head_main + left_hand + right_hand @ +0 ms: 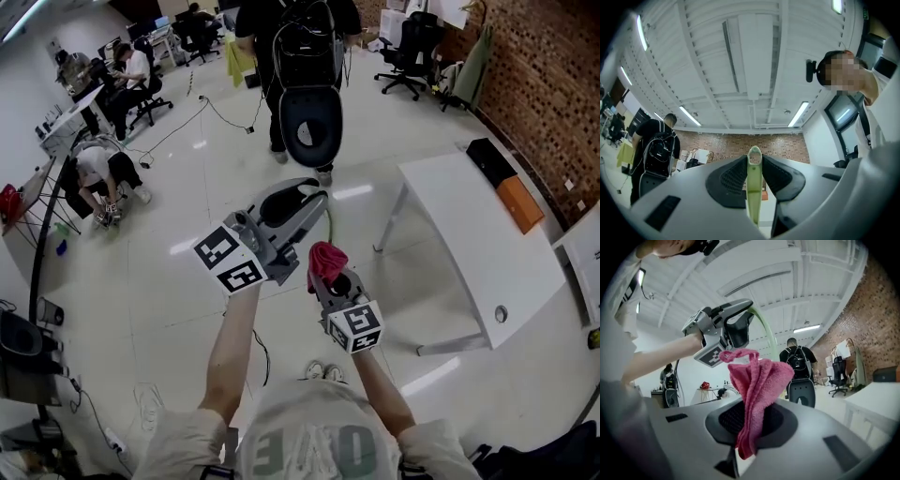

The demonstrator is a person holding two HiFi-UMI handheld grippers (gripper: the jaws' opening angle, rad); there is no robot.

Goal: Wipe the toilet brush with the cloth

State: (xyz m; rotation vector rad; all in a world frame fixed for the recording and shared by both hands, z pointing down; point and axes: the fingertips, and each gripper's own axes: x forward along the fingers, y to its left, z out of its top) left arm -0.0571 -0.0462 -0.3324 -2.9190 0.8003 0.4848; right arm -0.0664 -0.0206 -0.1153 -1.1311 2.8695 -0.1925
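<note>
Left gripper (pixel 754 161) clamps pale-green toilet brush handle (pixel 753 194); right gripper (pixel 749 420) pinches pink cloth (pixel 757 380) (bunched above its jaws).

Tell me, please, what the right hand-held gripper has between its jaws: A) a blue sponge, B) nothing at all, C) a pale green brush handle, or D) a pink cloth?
D: in the right gripper view the pink cloth is pinched, bunched up, between the jaws of the right hand-held gripper, while the pale green toilet brush handle sits clamped in the left hand-held gripper.
</note>
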